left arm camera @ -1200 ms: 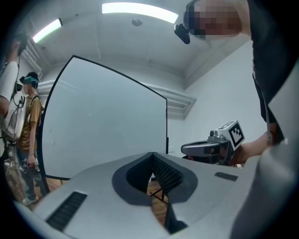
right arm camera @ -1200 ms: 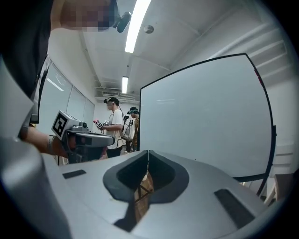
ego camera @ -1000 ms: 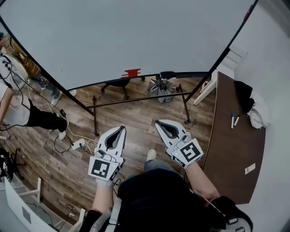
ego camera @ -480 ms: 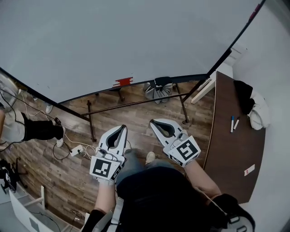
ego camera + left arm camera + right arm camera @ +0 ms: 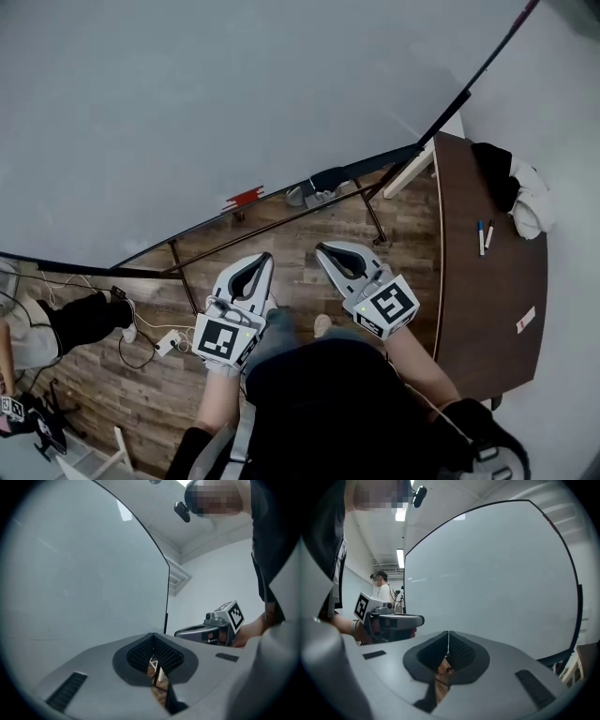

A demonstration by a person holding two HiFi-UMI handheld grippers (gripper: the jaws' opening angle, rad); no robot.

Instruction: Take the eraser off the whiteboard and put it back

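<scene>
Two claws, left claw [image 5: 263,257] and right claw [image 5: 322,248], both pressed together, empty. One red eraser [image 5: 244,198] at the whiteboard's [image 5: 234,94] bottom edge, ahead of the left claw. Two markers [image 5: 485,236] well right of the right claw.

Red eraser [image 5: 244,198] sits at lower edge of whiteboard [image 5: 187,112]; whiteboard upright, large, blank.

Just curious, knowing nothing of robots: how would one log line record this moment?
left tongs: shut, empty | right tongs: shut, empty | eraser: red, at lower edge of whiteboard, untouched
</scene>
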